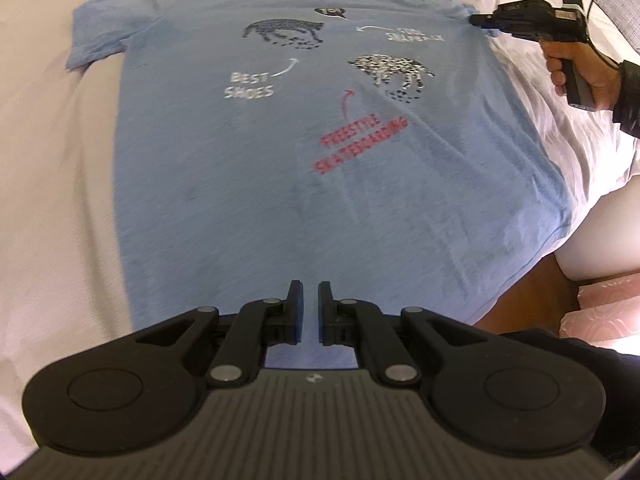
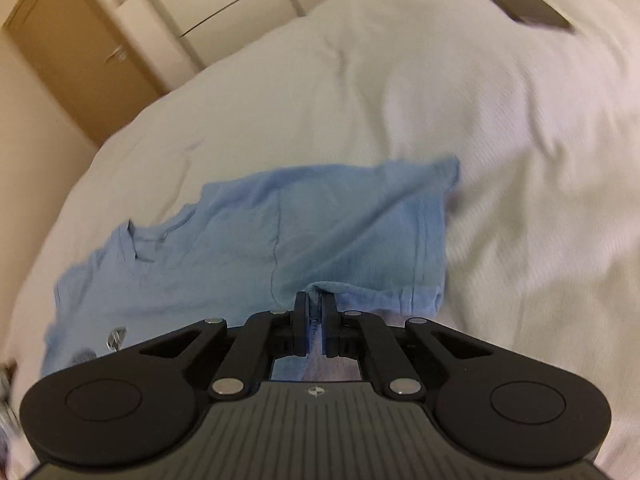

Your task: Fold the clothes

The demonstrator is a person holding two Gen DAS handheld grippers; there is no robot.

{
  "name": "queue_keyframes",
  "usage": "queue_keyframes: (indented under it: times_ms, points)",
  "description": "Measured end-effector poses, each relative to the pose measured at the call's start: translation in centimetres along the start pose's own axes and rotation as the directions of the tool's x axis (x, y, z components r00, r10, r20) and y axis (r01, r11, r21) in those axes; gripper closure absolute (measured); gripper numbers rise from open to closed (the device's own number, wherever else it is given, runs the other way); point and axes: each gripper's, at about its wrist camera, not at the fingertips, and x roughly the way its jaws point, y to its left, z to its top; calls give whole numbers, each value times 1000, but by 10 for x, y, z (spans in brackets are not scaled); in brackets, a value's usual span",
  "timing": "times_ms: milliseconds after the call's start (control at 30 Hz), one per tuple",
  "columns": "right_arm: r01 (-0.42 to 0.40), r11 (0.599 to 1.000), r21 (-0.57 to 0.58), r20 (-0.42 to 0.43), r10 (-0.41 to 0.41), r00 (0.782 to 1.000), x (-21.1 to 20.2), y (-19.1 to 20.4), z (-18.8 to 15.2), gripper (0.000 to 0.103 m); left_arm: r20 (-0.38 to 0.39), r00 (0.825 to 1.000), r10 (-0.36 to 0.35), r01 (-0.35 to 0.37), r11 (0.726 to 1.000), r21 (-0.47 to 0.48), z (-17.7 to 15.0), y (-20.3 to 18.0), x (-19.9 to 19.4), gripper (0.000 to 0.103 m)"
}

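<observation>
From my left camera I see the blue T-shirt [image 1: 304, 152] lying flat on the white bed [image 1: 52, 152], picture side up, neck at the far end. My left gripper [image 1: 310, 308] hangs over the near hem with its jaws almost together, and I cannot tell if any cloth is pinched. At the far right, a hand [image 1: 580, 80] holds my right gripper [image 1: 476, 21] at the shirt's sleeve. From my right camera, the right gripper's jaws are squeezed together on a bunched fold of the blue sleeve [image 2: 360, 232]. A dark flat thing [image 2: 524, 6] lies far away on the bed.
</observation>
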Motion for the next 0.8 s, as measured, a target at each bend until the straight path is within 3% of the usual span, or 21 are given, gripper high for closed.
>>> queue_keyframes:
  times_ms: [33,100,167,333,533,567,633,733,800]
  points:
    - [1,1000,-17,-5,-1,1000,1,1,-1,99,0,1000,-3,3,1000,10,2,-4,1,101]
    - [2,1000,-14,-32,-2,999,-2,1,-5,86,7,1000,-8,7,999,45,6,-12,2,99]
    - [7,1000,7,-48,-7,999,-13,1,-13,60,21,1000,-24,22,997,77,10,-20,3,94]
    - [-38,999,23,-79,39,996,-75,12,-67,60,43,997,-71,65,988,137,18,-38,13,94]
    - [-62,998,-16,-236,56,970,-111,35,-153,64,39,995,-87,78,980,184,23,-56,31,94]
    - [-42,999,-30,-251,33,967,-110,36,-161,75,26,997,-70,63,979,195,22,-58,33,94]
    - [44,996,-73,-238,-60,969,-114,33,-167,85,13,999,-50,46,978,205,20,-59,31,94]
    - [161,981,-104,-203,-180,963,-128,27,-162,86,12,999,-29,26,979,201,14,-55,17,93]
    - [176,979,-99,-190,-192,963,-144,25,-158,81,14,1000,-7,4,982,191,8,-50,3,92]
